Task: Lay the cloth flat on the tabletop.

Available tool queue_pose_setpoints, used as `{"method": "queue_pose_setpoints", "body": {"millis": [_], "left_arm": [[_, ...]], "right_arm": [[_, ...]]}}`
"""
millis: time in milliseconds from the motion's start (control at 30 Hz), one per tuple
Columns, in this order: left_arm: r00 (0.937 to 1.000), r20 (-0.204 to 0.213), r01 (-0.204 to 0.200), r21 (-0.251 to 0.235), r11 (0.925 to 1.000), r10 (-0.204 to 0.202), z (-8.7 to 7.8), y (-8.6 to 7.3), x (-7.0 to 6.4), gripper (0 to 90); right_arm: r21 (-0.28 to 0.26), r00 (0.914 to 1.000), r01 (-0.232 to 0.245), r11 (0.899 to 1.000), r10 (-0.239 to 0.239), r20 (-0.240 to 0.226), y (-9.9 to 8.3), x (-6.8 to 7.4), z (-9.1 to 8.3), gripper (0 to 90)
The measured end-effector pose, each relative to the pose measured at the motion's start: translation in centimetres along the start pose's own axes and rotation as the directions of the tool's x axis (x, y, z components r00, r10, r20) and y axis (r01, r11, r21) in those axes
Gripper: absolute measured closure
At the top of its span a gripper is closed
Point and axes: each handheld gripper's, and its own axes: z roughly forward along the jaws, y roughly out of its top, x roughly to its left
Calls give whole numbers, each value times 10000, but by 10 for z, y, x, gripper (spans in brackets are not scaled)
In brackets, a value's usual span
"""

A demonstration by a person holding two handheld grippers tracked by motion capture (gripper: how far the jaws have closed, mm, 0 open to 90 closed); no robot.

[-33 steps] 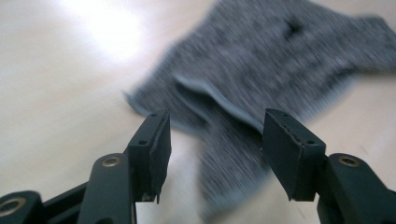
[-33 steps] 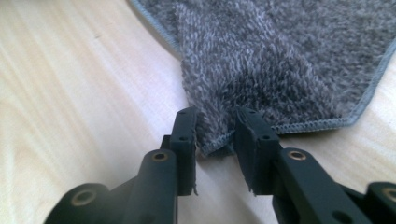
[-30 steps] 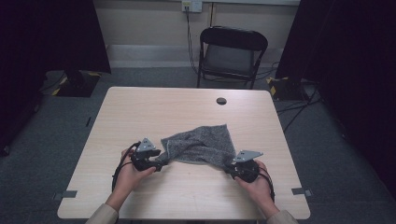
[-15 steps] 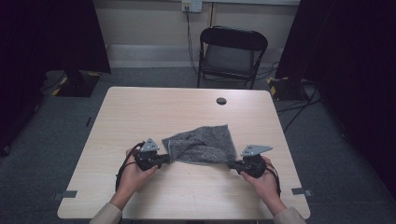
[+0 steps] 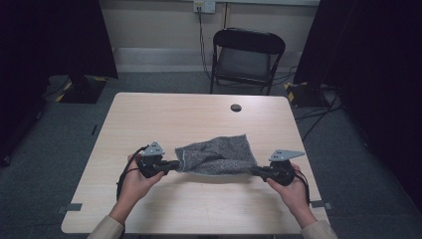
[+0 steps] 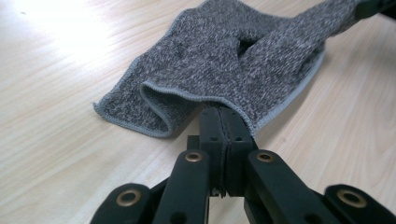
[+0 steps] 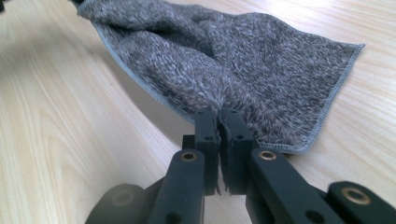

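Left gripper: pinching the grey cloth by its near corner.
Right gripper: clamping the other corner.
Cloth: hanging between both grippers, sagging onto the counter.
Why: probably pulling it flat.

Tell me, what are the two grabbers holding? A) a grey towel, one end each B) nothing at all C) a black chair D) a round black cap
A: the left gripper and the right gripper each have their jaws shut on an end of the grey towel, stretched between them above the table.
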Motion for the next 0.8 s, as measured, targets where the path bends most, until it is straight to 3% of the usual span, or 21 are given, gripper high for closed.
{"method": "queue_pose_setpoints", "body": {"millis": [200, 233, 367, 400, 467, 533, 600, 667, 733, 800], "left_arm": [[9996, -118, 254, -203, 9995, -257, -6, 4, 9, 889], [9998, -97, 183, 118, 9998, -181, -2, 3, 10, 886], [9999, -111, 98, 249, 9996, -95, 5, -1, 8, 862], [9996, -225, 172, 51, 9998, -170, 9, -5, 6, 733], [9993, -194, 311, -145, 9994, -314, 14, -9, 3, 591], [9997, -213, 72, -214, 9997, -76, 17, -11, 0, 496], [9999, -110, 40, 12, 10000, -40, 23, -13, -5, 447], [9991, -209, -348, 354, 9988, 356, 32, -16, -9, 451], [9981, -275, -544, 490, 9973, 558, 35, -18, -9, 525], [9976, -230, -643, 683, 9956, 660, 43, -23, -7, 652]], "right_arm": [[237, 10000, 16, 9997, -15, -57, 2, -8, -4, 865], [310, 10000, -22, 9995, 22, -18, 3, -10, -3, 865], [522, 9999, -150, 9985, 147, 77, 4, -14, 4, 866], [666, 9996, -242, 9975, 231, 177, 3, -16, 10, 865], [775, 9989, -385, 9963, 363, 294, 2, -19, 17, 864], [738, 9982, -530, 9959, 508, 306, 1, -21, 21, 860], [849, 9980, -426, 9955, 384, 500, 0, -21, 25, 854], [860, 9978, -402, 9955, 354, 568, 0, -21, 29, 830], [859, 9972, -369, 9956, 311, 678, -1, -21, 30, 824], [716, 9963, -304, 9970, 245, 824, -3, -21, 31, 755]]}}
